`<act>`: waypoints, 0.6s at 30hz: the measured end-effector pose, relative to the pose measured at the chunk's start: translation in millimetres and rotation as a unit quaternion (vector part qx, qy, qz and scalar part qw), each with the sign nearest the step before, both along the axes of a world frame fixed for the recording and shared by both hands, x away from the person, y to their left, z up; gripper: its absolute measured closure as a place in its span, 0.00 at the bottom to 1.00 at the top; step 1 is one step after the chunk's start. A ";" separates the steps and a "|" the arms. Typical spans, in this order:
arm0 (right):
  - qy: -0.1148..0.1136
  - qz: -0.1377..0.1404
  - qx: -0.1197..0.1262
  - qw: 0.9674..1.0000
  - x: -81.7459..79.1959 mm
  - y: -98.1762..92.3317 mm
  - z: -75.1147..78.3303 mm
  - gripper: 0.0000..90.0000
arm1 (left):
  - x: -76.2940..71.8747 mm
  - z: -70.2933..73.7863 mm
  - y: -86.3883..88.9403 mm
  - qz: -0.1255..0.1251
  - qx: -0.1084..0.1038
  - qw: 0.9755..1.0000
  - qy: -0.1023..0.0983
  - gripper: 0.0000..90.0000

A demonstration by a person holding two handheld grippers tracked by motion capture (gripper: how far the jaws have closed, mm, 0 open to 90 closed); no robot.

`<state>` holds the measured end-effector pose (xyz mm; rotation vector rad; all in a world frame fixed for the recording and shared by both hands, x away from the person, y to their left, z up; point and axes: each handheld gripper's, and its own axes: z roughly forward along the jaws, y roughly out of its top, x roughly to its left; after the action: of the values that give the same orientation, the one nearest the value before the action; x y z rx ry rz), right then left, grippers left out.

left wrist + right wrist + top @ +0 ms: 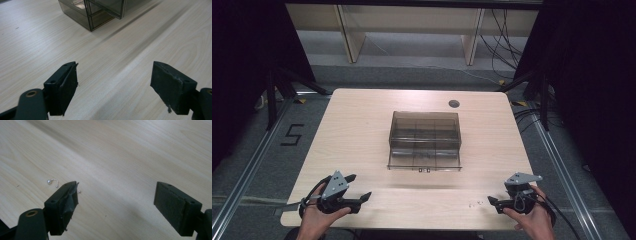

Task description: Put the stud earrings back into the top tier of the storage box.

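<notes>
A smoked clear plastic drawer box (424, 137) stands in the middle of the wooden table (362, 125), its lower drawer pulled out toward me; the left gripper view shows its corner (92, 13). My left gripper (360, 186) rests at the near left edge, open, with bare wood between its jaws (113, 82). At the near right edge my right gripper (498, 195) is open too (115, 202). A small hooked earring with a pearl (52, 181) lies on the wood just left of its left jaw, and a tiny bead (79, 192) sits beside that jaw. These specks (473, 203) lie left of the right gripper.
A dark round grommet (454, 103) sits in the table behind the box. Beyond the table are wooden shelf legs and loose cables on the floor. Black curtains hang on both sides.
</notes>
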<state>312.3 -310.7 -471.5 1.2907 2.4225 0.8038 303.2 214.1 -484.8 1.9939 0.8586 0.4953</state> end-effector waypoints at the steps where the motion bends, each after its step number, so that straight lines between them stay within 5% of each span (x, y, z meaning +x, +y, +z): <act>1: -0.002 0.001 0.001 1.000 -0.4 0.4 0.2 0.24 | 0.7 0.9 1.0 -0.006 0.011 1.000 -0.006 0.23; 15: 0.002 0.024 -0.036 0.999 -1.4 6.8 9.1 0.33 | 0.9 1.1 1.4 -0.006 0.010 1.000 -0.002 0.23; 18: 0.019 0.033 -0.049 0.998 -1.1 10.8 17.0 0.40 | 0.3 1.0 0.8 -0.002 0.005 1.000 0.001 0.23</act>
<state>311.2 -299.8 -454.6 1.2061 2.5111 0.6734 303.5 214.9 -483.8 2.0045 0.8541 0.4956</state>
